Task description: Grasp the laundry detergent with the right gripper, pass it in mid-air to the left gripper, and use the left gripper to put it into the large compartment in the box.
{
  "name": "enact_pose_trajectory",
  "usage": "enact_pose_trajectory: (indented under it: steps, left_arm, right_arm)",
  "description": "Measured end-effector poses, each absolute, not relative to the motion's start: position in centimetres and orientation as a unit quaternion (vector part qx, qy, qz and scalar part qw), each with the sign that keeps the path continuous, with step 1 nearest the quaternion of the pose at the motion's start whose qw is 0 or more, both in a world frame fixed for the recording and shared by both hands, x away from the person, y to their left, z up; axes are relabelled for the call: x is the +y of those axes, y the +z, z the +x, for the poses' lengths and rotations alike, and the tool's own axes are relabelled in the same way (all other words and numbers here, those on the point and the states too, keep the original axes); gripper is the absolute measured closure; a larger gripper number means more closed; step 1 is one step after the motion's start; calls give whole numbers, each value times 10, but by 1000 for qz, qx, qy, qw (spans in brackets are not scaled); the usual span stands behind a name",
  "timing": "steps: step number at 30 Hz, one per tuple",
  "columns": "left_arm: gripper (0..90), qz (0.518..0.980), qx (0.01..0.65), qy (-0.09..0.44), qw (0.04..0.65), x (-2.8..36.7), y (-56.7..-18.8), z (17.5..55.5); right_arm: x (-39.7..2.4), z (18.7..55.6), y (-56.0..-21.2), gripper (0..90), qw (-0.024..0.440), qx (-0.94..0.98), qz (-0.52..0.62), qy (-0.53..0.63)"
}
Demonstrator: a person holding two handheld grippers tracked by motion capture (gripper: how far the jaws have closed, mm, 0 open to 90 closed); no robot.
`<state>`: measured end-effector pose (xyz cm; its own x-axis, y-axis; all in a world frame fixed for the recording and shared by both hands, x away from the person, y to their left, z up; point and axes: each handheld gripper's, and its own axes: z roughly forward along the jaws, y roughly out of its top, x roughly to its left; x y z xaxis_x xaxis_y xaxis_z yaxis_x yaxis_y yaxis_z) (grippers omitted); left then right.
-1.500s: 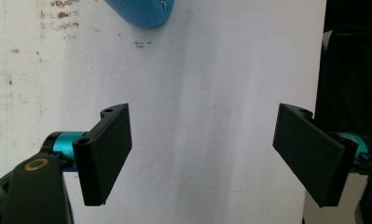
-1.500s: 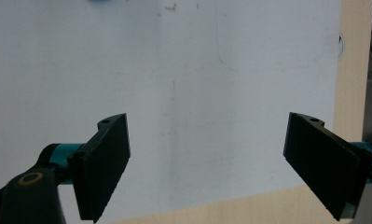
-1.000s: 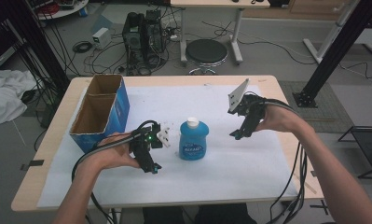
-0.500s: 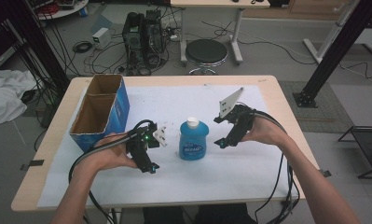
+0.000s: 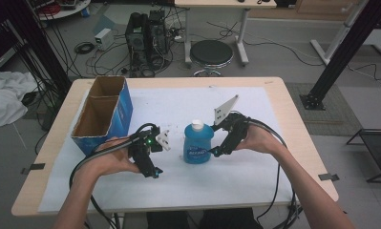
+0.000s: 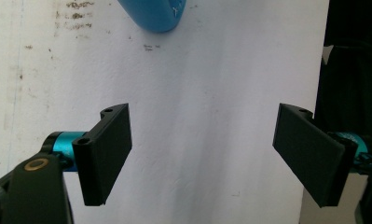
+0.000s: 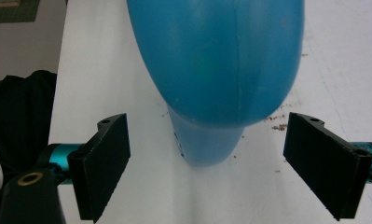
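Observation:
A blue plastic bottle (image 5: 198,142) with a white cap stands upright near the middle of the white sheet. My right gripper (image 5: 217,152) sits just to the bottle's right, low on its side, jaws open. In the right gripper view the bottle (image 7: 216,60) looms close ahead of the gripper (image 7: 221,163), and both pads stand wide apart without touching it. My left gripper (image 5: 152,172) rests left of the bottle, pointing down at the sheet. Its own view has the gripper (image 6: 211,154) open over bare paper, with the bottle's edge (image 6: 153,14) at the top.
An open blue cardboard box (image 5: 103,114) with two compartments stands at the table's left. The wooden table (image 5: 293,124) carries the white sheet (image 5: 188,102). Cables trail from both grippers toward the near edge. A stool and computer gear stand on the floor beyond.
My right gripper has come down and to the left, from well right of the bottle to right beside its lower body. The left gripper has stayed put.

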<state>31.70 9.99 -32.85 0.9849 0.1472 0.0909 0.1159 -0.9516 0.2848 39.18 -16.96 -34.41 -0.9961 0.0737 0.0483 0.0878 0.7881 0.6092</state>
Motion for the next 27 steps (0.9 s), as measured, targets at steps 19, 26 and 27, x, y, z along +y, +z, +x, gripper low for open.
enact_pose_trajectory:
  steps: [19, 26, 27]
  left_arm:
    - [196, 988, 67, 45, 134, 104, -334, 316]
    - [197, 988, 68, 41, 132, 105, -335, 317]
    - [196, 988, 69, 41, 132, 105, -336, 317]
  right_arm:
    - [-153, 393, -357, 137, 28, -935, -45, -351]
    - [-150, 394, -360, 138, 23, -935, -45, -350]
    - [-150, 394, -361, 139, 21, -935, -40, -351]
